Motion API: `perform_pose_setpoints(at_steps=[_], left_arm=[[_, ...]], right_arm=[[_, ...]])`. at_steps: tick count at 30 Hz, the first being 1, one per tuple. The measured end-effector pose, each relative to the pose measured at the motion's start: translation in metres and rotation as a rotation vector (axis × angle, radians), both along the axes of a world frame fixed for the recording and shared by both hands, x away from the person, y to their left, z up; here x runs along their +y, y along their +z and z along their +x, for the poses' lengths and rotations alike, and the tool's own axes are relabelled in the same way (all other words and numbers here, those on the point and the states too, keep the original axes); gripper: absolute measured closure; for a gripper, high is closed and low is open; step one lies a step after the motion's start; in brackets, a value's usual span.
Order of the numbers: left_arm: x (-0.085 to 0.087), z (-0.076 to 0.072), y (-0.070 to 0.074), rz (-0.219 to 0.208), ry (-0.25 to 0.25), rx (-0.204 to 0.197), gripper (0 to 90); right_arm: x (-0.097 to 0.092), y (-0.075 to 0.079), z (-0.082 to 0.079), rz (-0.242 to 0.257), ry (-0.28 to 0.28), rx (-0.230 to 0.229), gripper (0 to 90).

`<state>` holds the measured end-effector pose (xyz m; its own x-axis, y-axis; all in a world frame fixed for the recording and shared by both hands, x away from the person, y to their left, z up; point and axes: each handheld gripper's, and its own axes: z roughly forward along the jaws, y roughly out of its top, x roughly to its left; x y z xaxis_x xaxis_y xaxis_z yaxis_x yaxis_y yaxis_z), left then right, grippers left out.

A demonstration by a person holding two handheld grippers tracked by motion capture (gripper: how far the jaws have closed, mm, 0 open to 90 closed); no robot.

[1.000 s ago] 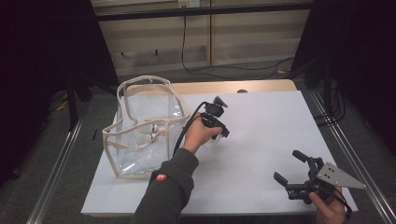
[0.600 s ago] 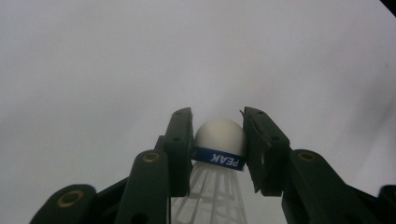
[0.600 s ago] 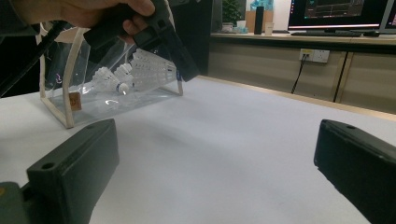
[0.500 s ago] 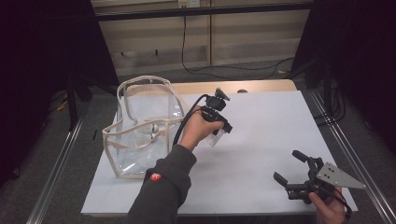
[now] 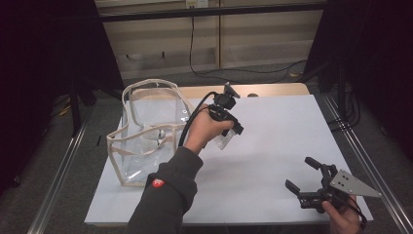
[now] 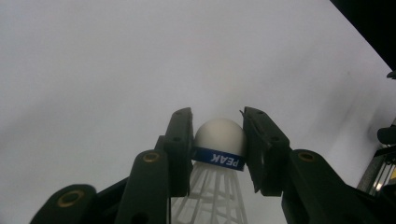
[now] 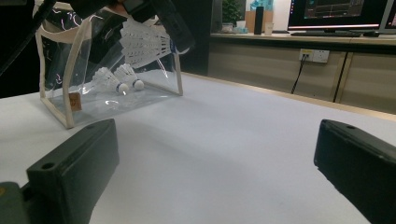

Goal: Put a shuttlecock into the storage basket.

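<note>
**High view: shuttlecock lifted beside the bag**

The left gripper (image 5: pixel 229 127) hangs above the white table (image 5: pixel 272 161), just right of the clear bag (image 5: pixel 141 146) — its jaws clamped on a white shuttlecock (image 6: pixel 219 140) at the blue band. Two more shuttlecocks (image 7: pixel 116 80) lie inside the bag. The right gripper (image 5: pixel 307 173) rests near right — jaws wide apart, holding nothing.

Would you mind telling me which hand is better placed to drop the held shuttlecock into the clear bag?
The left. Its tool already grips the shuttlecock, raised right beside the clear bag. The right tool stands open near the table's front corner, far from the bag.
</note>
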<state>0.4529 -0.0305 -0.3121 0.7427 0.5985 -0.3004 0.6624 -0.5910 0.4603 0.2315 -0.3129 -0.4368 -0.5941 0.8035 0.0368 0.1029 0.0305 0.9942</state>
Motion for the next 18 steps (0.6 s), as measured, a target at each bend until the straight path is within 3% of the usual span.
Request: perform_pose_setpoints(at_steps=[18], left_arm=[[0.006, 0.0, 0.027, -0.005, -0.003, -0.001, 64.4]], right_arm=[[-0.001, 0.0, 0.0, 0.003, -0.002, 0.001, 0.0]])
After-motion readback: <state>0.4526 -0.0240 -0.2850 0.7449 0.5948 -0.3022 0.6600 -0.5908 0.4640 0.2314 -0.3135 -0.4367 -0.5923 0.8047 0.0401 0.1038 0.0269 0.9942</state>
